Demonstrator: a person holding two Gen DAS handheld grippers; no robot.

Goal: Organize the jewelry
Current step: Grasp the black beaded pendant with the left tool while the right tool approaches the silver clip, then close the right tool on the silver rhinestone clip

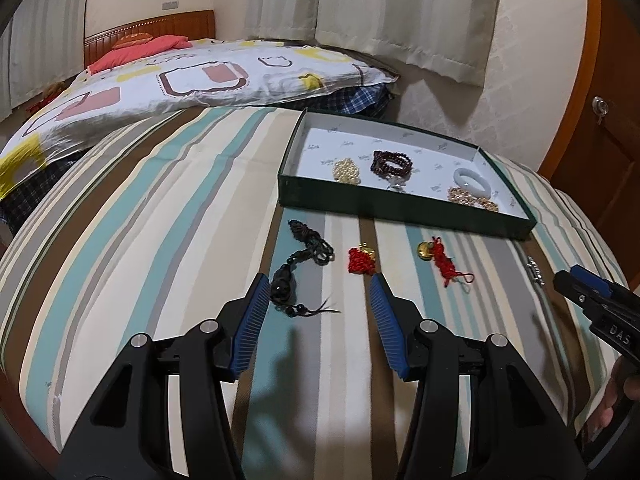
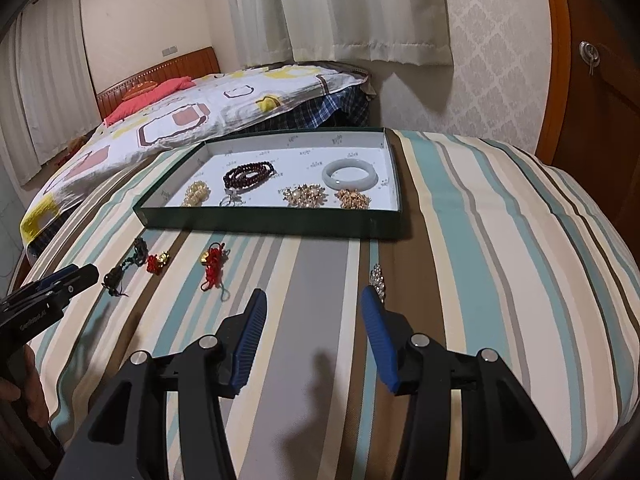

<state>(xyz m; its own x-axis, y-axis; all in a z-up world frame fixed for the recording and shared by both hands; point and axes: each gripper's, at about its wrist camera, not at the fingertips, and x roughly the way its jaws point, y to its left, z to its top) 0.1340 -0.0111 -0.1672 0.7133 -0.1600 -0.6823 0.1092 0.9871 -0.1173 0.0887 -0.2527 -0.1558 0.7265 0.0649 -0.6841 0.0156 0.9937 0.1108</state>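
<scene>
A shallow green tray (image 1: 400,200) (image 2: 272,220) on the striped bedspread holds a dark red bead bracelet (image 2: 250,176), a pale jade bangle (image 2: 350,174), a pearl cluster (image 1: 346,171) and gold pieces (image 2: 306,195). In front of it lie a black corded pendant (image 1: 286,286) (image 2: 114,278), a red knot with a gold charm (image 1: 362,262) (image 2: 157,262), a red cord with a gold bell (image 1: 440,260) (image 2: 214,264) and a silver brooch (image 1: 535,270) (image 2: 378,278). My left gripper (image 1: 318,284) (image 2: 80,274) hovers open, with the black pendant just inside its left finger. My right gripper (image 2: 313,294) (image 1: 568,280) is open beside the brooch.
A patterned quilt (image 1: 168,80) with a red pillow (image 1: 136,50) lies at the back left, against a wooden headboard. Curtains (image 2: 360,8) hang behind the tray. A wooden cabinet (image 2: 592,100) stands at the right. A hand (image 2: 24,392) holds the left gripper.
</scene>
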